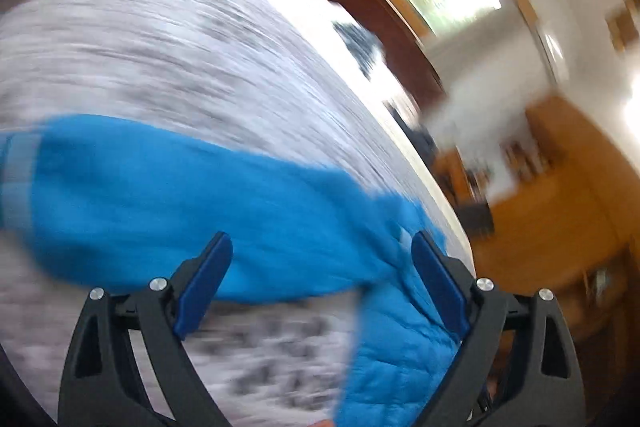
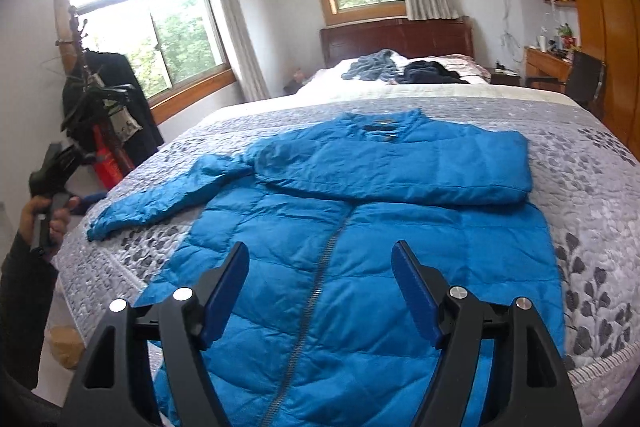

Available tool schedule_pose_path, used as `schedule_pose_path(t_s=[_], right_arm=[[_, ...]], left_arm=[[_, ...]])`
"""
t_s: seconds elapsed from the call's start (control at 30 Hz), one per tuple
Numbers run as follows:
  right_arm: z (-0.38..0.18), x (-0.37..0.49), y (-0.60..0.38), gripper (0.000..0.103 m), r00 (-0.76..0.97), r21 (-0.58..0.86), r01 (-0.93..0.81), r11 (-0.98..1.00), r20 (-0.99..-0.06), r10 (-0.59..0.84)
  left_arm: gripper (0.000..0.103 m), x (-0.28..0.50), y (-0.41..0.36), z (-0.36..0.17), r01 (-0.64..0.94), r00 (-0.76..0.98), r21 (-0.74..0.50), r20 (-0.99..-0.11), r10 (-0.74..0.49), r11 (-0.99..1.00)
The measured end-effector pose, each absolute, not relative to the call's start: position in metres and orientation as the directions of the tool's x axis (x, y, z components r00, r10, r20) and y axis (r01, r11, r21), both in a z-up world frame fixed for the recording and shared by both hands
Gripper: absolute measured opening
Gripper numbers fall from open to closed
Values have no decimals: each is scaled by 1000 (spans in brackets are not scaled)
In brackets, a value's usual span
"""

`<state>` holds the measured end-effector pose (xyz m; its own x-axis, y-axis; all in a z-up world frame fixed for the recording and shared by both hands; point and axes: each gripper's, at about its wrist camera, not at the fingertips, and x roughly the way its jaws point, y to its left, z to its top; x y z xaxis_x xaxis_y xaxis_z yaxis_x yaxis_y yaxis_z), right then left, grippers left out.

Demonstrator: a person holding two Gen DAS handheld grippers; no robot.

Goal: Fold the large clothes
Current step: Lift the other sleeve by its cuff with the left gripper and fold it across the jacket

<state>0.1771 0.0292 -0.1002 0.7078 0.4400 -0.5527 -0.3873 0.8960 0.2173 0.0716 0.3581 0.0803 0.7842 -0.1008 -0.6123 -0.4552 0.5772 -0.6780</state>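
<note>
A blue padded jacket (image 2: 360,267) lies front up on the bed, zip running down its middle. Its right sleeve (image 2: 400,163) is folded across the chest; its left sleeve (image 2: 160,199) stretches out toward the bed's left edge. My right gripper (image 2: 320,255) hovers open above the lower front, nothing between its fingers. A hand holds my left gripper (image 2: 52,171) off the bed's left side. The left wrist view is motion-blurred: my left gripper (image 1: 322,245) stands open over blue jacket (image 1: 200,207) fabric, not gripping it.
The grey leaf-patterned bedspread (image 2: 592,207) covers the bed. Other clothes (image 2: 400,69) are piled near the wooden headboard (image 2: 396,41). A coat rack with dark garments (image 2: 108,99) stands left of the bed. A desk and chair (image 2: 580,75) sit at the right.
</note>
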Motion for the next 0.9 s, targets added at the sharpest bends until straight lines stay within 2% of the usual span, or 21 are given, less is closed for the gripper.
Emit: schedule_pose_path(t_s=[0.07, 0.2, 0.57, 0.7, 0.77, 0.8, 0.9], right_arm=[[-101, 178, 37, 75, 698, 218, -407, 887, -553, 456], [-103, 180, 55, 75, 670, 224, -446, 867, -559, 489], [-100, 175, 54, 75, 684, 226, -431, 874, -550, 480], [-99, 174, 52, 75, 689, 232, -428, 873, -542, 482], [-99, 173, 51, 75, 689, 233, -430, 872, -540, 483], [-99, 173, 50, 75, 689, 234, -429, 873, -540, 483], [-99, 174, 46, 75, 693, 235, -421, 876, -540, 478]], left_arm=[[91, 31, 393, 78, -523, 787, -686, -616, -22, 506], [91, -1, 422, 66, -588, 768, -694, -640, 17, 415], [91, 16, 433, 5, -686, 699, -670, -715, 0, 283], [89, 20, 435, 6, -691, 708, -676, -704, 52, 256], [39, 25, 438, 3, -714, 685, -654, -726, 60, 249], [33, 27, 441, -1, -713, 687, -659, -724, 55, 240], [25, 33, 448, 10, -692, 713, -685, -697, 72, 228]])
